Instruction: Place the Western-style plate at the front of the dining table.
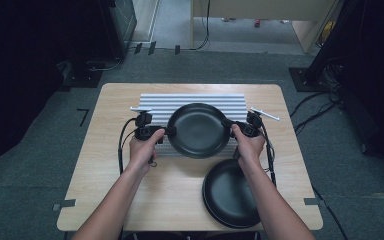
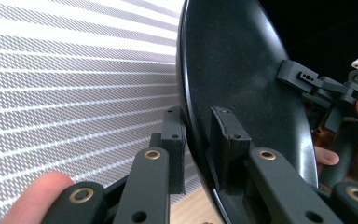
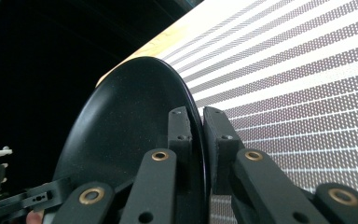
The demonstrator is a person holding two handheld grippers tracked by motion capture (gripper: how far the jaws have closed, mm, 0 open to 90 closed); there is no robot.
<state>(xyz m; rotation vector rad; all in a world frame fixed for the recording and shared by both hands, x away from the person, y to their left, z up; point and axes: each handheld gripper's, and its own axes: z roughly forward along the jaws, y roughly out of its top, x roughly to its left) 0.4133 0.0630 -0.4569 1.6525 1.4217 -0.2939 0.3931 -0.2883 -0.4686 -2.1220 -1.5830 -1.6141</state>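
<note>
A light wooden table with rounded corners stands on grey carpet. Beyond the table's far edge, the floor runs to a pale wooden cabinet. Black cables trail across the carpet to the right of the table. Left of the table hangs a dark curtain. Small tape marks sit on the floor by the table's near corners.
</note>
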